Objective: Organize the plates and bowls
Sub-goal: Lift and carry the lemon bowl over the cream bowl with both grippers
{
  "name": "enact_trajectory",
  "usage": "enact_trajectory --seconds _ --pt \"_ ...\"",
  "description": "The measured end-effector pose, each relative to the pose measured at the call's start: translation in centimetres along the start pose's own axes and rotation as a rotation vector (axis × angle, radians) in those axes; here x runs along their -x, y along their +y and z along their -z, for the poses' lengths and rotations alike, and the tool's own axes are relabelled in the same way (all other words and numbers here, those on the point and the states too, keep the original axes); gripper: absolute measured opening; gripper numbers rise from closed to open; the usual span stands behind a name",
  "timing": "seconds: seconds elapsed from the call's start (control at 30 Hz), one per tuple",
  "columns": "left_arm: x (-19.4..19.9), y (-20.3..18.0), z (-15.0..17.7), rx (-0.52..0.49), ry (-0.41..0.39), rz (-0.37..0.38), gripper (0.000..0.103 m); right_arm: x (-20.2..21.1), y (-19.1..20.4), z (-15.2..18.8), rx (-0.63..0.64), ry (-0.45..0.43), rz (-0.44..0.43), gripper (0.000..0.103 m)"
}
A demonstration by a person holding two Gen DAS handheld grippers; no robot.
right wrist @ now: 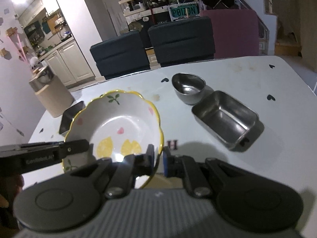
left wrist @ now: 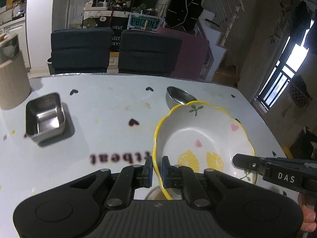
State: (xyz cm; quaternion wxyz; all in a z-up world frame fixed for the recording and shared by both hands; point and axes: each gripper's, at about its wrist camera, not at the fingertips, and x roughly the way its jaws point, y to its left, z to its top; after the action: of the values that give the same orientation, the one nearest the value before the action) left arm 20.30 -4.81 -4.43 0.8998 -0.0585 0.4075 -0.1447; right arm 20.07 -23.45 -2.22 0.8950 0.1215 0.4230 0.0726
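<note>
The pale tabletop printed with small dark hearts (right wrist: pixel 247 75) carries everything; largest on it is the white scalloped ceramic bowl with a yellow rim and lemon pattern (left wrist: pixel 200 138), held tilted above the surface near the front edge, with what looks like another dish partly hidden beneath it. The left gripper (left wrist: pixel 157 170) is closed narrowly on the bowl's left rim and the right gripper (right wrist: pixel 158 158) pinches the opposite rim in the same way; each grips only a thin glazed edge, so the likely failure is the bowl slipping or twisting if the two hands move unevenly, and chipping on whatever lies below. The rectangular steel tray (right wrist: pixel 227 119) sits close on the right, the round steel bowl (right wrist: pixel 188 88) touching or just beside its far corner; a careless swing could knock them. The small square steel tin (left wrist: pixel 45 117) lies well apart to the left.
</note>
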Motion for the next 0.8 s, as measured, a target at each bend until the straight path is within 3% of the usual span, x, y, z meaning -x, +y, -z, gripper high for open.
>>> enact_trajectory --seconds 0.23,0.8 --pt "1.5 -0.1 3.3 0.014 0.000 -0.001 0.009 0.7 0.2 2.5 0.013 0.000 0.005 0.010" --pt "-1.0 0.3 8.3 0.063 0.133 0.013 0.010 -0.6 -0.1 6.3 0.058 0.164 0.043 0.010"
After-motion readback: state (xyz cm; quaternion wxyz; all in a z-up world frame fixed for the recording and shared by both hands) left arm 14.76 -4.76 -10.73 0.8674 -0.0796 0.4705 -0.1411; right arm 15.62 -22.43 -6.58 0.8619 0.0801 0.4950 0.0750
